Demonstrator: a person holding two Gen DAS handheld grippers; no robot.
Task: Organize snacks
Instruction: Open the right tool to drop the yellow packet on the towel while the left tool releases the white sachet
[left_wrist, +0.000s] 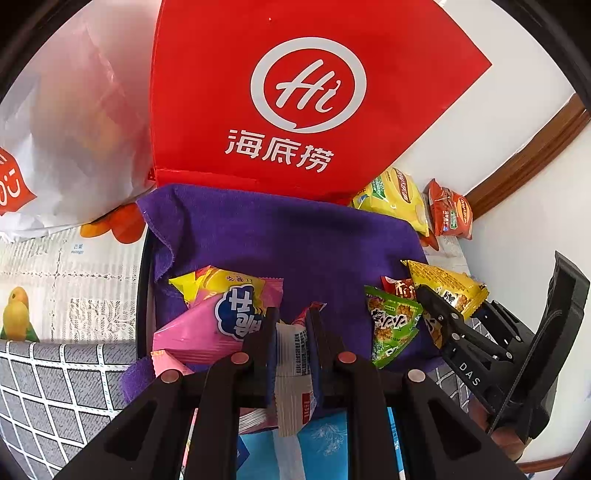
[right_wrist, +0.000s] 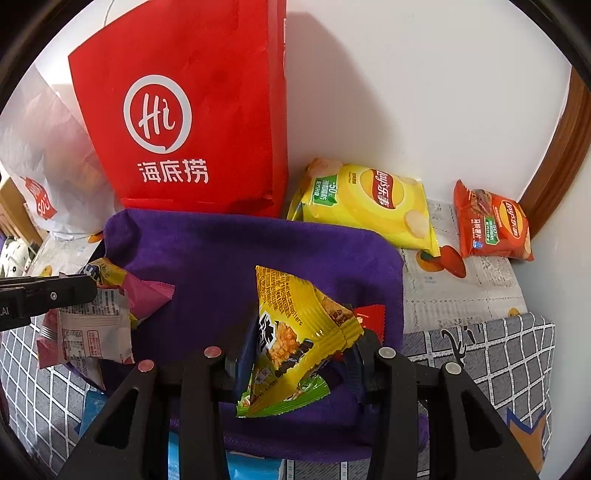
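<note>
My left gripper (left_wrist: 293, 318) is shut on a white snack packet (left_wrist: 295, 369) with a red edge, held over the purple cloth (left_wrist: 295, 236). A pink packet (left_wrist: 207, 325) lies on the cloth just to its left, over a yellow one. My right gripper (right_wrist: 303, 332) is shut on a yellow snack packet (right_wrist: 295, 317). A green packet (right_wrist: 291, 398) lies under and beside it, and a small red packet (right_wrist: 371, 317) shows behind it. The left wrist view shows the right gripper (left_wrist: 458, 302) at the right, the green packet (left_wrist: 391, 325) by its finger.
A tall red paper bag (right_wrist: 184, 122) stands behind the cloth against the white wall. A white plastic bag (left_wrist: 74, 129) slumps to its left. A yellow crisp bag (right_wrist: 369, 203) and an orange-red one (right_wrist: 491, 221) lean at the back right. A dark rim (left_wrist: 142, 277) borders the cloth.
</note>
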